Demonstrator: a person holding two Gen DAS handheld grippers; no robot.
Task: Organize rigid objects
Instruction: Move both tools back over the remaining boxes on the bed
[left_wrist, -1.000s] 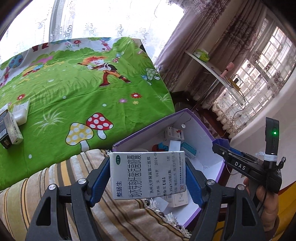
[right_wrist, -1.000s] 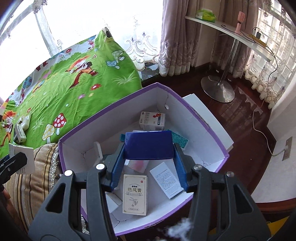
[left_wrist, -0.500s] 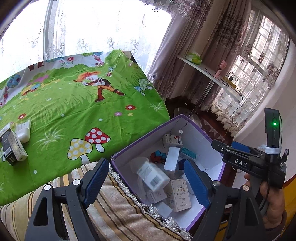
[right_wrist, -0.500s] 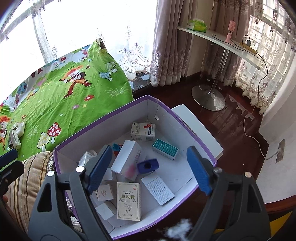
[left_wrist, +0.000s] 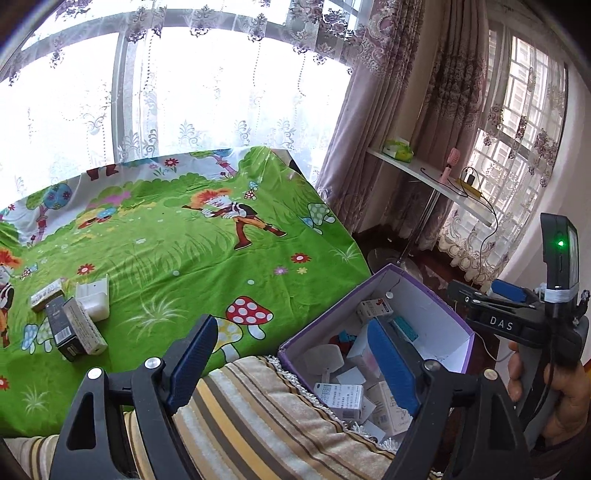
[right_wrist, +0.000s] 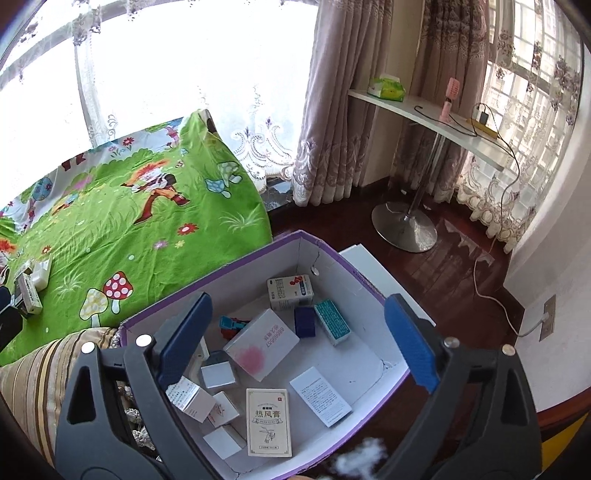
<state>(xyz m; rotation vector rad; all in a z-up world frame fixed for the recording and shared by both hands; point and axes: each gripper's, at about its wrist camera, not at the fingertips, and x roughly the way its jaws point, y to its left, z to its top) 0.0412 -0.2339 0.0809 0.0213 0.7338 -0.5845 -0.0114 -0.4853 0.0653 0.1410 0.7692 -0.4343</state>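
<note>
on green bedsheet (left_wrist: 177, 258), far left: remaining boxes (left_wrist: 79, 325), apart from purple box (right_wrist: 332, 258). light, stiff card, crushable; grip across flat long sides. left gripper (left_wrist: 288, 354) jaws spread, empty. right gripper (right_wrist: 299, 336) jaws spread, empty, above purple box.

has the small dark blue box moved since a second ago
Yes. The dark blue box left the right gripper, which is now open, and dropped into the purple box, lying beside the teal box.
</note>
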